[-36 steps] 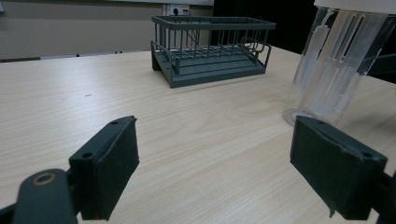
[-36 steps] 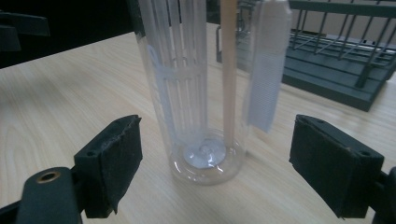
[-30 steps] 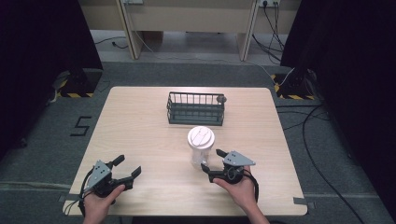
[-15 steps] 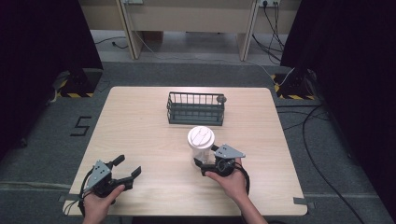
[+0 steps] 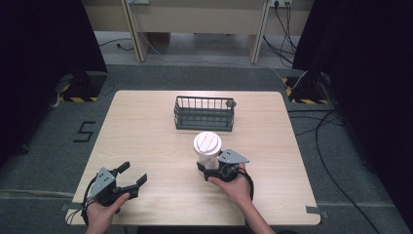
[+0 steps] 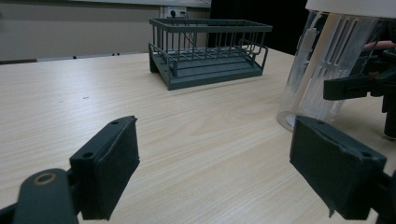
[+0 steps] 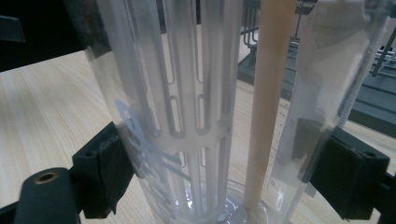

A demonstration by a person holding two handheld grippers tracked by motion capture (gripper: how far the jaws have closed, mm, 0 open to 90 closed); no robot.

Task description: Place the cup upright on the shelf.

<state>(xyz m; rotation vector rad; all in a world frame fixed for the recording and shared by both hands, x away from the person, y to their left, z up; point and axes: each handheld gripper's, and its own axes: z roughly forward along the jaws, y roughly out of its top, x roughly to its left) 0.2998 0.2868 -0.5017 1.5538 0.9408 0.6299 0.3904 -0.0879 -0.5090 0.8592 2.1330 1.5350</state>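
Note:
A tall clear plastic container [image 5: 208, 157] with a white lid stands upright near the middle of the wooden table [image 5: 146, 131]; a white slotted insert shows inside it [image 7: 196, 93]. My right gripper [image 5: 207, 166] is open, its jaws standing on either side of the container's lower part [image 7: 219, 172], close to the walls. Near the front left edge my left gripper [image 5: 134, 173] rests open and holds nothing [image 6: 212, 163]. From it the container [image 6: 327, 65] stands ahead to the right.
A dark wire basket [image 5: 204, 113] sits behind the container toward the far edge, also seen from the left gripper [image 6: 205, 51] and behind the container [image 7: 369, 102]. Bare tabletop lies between the two grippers.
My right gripper has moved left and forward until its jaws flank the container's base. The left gripper and the container stay where they were.

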